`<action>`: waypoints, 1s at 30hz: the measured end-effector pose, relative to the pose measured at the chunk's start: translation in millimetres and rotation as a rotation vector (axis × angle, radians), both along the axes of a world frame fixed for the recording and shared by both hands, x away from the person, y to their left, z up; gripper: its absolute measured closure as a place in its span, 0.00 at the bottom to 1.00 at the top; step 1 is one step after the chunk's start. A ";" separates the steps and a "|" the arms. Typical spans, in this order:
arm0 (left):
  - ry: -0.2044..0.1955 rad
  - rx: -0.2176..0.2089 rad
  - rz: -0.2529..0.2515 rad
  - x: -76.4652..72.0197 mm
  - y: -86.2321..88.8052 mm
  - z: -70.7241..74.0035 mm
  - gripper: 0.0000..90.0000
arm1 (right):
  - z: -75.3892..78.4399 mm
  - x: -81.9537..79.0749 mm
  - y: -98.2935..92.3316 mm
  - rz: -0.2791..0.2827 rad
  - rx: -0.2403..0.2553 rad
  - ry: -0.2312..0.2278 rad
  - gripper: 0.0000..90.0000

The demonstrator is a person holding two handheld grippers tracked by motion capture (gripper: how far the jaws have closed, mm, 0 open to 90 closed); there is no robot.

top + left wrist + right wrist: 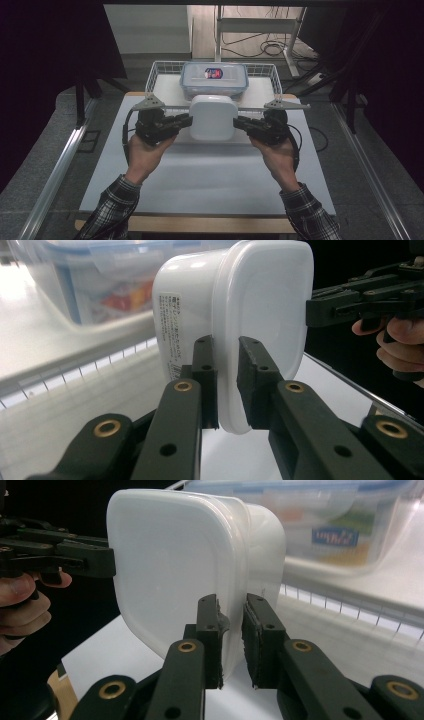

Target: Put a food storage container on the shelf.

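The left hand-held gripper [186, 121] is clamped on the lid rim of a white container [213, 117], and the right hand-held gripper [238, 122] pinches the opposite rim. The container hangs between them above the desk [210, 175]. Just beyond them, a wire basket [159, 67] holds a clear blue-lidded box [214, 79].

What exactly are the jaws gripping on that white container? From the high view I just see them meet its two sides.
Observer: In the left gripper view, the left gripper pinches the protruding rim of the white container between its jaws.
Operator: And the right one?
Observer: Same: the right gripper clamps the rim on the opposite side.
Operator: Any markings on it?
Observer: A printed label runs down its side wall, too small to read.
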State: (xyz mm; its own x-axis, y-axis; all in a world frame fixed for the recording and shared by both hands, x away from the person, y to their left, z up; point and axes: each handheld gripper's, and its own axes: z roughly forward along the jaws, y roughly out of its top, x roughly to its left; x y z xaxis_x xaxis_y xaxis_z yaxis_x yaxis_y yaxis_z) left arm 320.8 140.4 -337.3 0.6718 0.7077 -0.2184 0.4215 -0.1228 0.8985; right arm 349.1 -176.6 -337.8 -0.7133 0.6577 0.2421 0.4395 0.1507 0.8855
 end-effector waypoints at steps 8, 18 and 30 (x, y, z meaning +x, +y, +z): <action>-0.003 -0.013 -0.009 10.7 3.6 20.1 0.88 | 21.9 7.5 1.8 -0.003 0.008 -0.018 0.87; -0.011 -0.038 -0.010 22.1 8.5 43.4 0.88 | 51.8 15.0 6.3 -0.013 0.006 -0.047 0.87; -0.010 -0.053 -0.008 40.0 12.6 69.4 0.88 | 82.1 29.1 10.4 -0.022 0.023 -0.067 0.87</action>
State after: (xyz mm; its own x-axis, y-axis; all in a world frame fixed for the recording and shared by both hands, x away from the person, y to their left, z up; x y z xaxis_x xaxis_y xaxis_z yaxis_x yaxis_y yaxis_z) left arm 360.8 153.0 -267.9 0.6795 0.6902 -0.2490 0.4117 -0.0777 0.9080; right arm 378.2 -166.2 -255.7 -0.7139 0.6680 0.2100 0.3823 0.1206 0.9162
